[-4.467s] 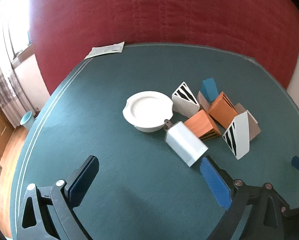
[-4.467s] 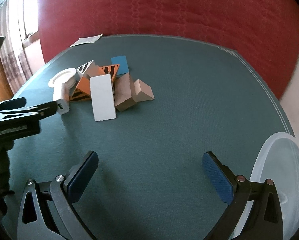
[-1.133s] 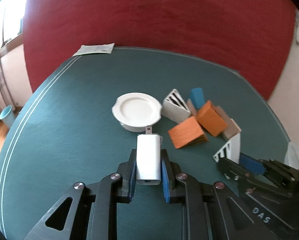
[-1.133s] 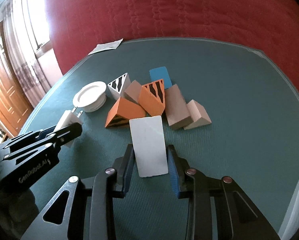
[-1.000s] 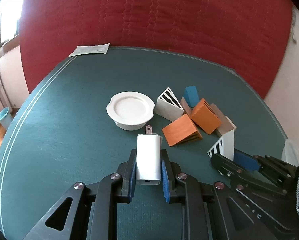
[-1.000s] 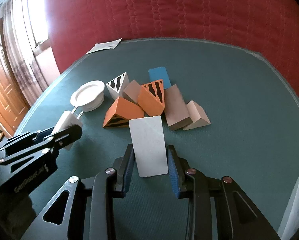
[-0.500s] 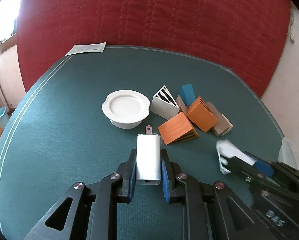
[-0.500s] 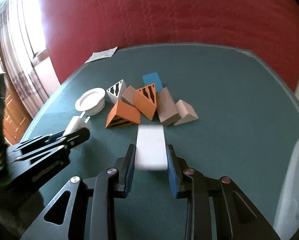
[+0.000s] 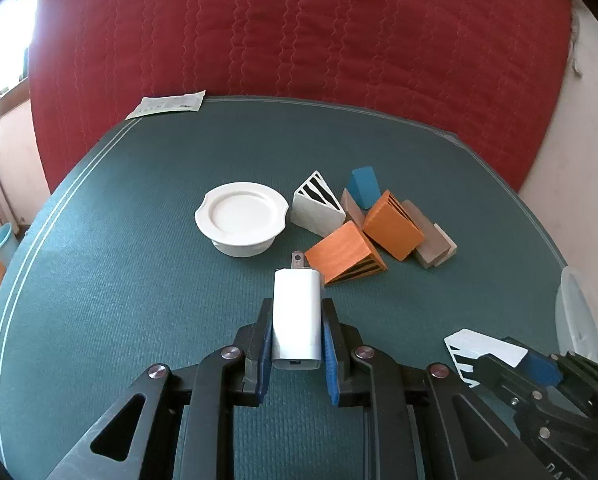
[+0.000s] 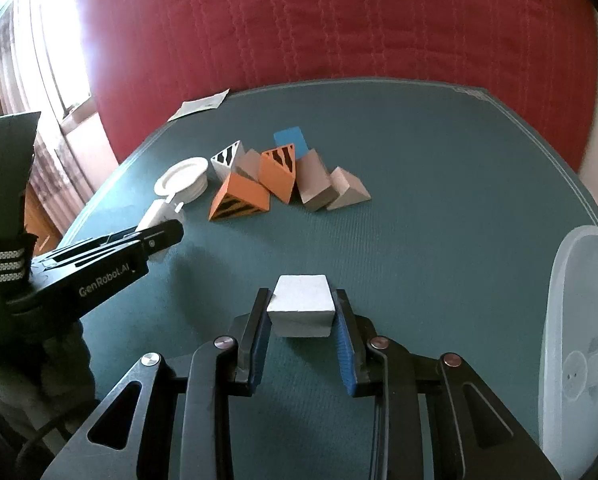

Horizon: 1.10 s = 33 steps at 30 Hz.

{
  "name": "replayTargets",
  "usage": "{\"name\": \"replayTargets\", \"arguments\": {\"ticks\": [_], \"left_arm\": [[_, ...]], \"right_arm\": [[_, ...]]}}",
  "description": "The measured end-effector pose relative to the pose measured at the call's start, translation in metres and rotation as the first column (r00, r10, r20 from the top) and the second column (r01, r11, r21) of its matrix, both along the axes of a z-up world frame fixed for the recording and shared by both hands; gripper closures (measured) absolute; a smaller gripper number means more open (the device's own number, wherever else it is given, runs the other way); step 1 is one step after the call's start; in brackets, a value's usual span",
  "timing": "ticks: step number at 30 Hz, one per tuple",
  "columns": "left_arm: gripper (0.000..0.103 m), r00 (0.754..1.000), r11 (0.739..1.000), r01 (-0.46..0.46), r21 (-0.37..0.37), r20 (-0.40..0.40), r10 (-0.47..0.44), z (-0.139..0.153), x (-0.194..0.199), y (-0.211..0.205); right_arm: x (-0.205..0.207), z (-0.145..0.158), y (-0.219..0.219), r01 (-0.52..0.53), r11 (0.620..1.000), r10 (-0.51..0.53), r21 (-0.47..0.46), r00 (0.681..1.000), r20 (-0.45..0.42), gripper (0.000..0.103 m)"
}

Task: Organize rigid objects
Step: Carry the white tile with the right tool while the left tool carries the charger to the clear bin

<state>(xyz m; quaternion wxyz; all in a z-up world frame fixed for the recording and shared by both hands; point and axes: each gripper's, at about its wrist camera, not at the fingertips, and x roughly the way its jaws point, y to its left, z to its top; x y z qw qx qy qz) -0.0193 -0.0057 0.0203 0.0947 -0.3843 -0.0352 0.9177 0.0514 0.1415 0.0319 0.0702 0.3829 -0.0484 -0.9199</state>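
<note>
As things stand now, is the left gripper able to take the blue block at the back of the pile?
Probably not yet. The left gripper is shut on the white charger, so its jaws are full. The blue block also lies behind the orange blocks, which crowd the approach from this side.

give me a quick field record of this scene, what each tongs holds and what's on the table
left tongs: shut on white charger, prongs pointing away
right tongs: shut on white block
surface: green mat
white dish: on the mat, left of the pile
block pile: striped white wedge, blue block, two orange wedges, grey blocks
clear plastic container: right edge
paper sheet: far left corner of the mat
</note>
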Motion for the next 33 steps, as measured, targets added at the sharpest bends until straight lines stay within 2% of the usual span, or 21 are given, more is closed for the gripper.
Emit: {"name": "replayTargets", "arguments": {"ticks": [6, 10, 14, 18, 22, 25, 33], "left_arm": [[0.081, 1.0, 1.0, 0.0, -0.001, -0.003, 0.0, 0.0, 0.001, 0.001], [0.081, 1.0, 1.0, 0.005, -0.001, -0.011, -0.005, 0.001, 0.002, 0.003], [0.081, 1.0, 1.0, 0.015, 0.006, -0.021, -0.015, 0.004, 0.003, 0.003], [0.081, 0.998, 0.997, 0.061, 0.054, -0.026, -0.06, 0.008, 0.004, 0.002], [0.081, 0.993, 0.991, 0.109, 0.076, -0.054, -0.105, 0.015, 0.008, 0.006], [0.081, 0.99, 0.99, 0.128, 0.062, -0.069, -0.124, 0.02, 0.012, 0.014], [0.081, 0.986, 0.986, 0.157, 0.051, -0.059, -0.154, 0.022, 0.022, 0.031]], "right_arm": [[-0.006, -0.014, -0.005, 0.002, 1.0, -0.002, 0.017, 0.999, 0.032, 0.069], [-0.002, -0.013, -0.008, 0.001, 0.999, -0.001, 0.038, 1.0, 0.015, 0.07], [0.006, -0.008, -0.003, 0.004, 1.0, -0.004, 0.009, 1.0, 0.008, 0.071], [0.02, 0.008, 0.008, 0.021, 1.0, -0.021, -0.008, 0.999, -0.038, 0.071], [0.04, 0.026, 0.028, 0.068, 0.998, -0.069, -0.016, 0.994, -0.089, 0.071], [0.054, 0.034, 0.051, 0.124, 0.992, -0.126, -0.025, 0.986, -0.11, 0.071], [0.081, 0.035, 0.102, 0.259, 0.965, -0.261, -0.034, 0.959, -0.113, 0.071]]}}
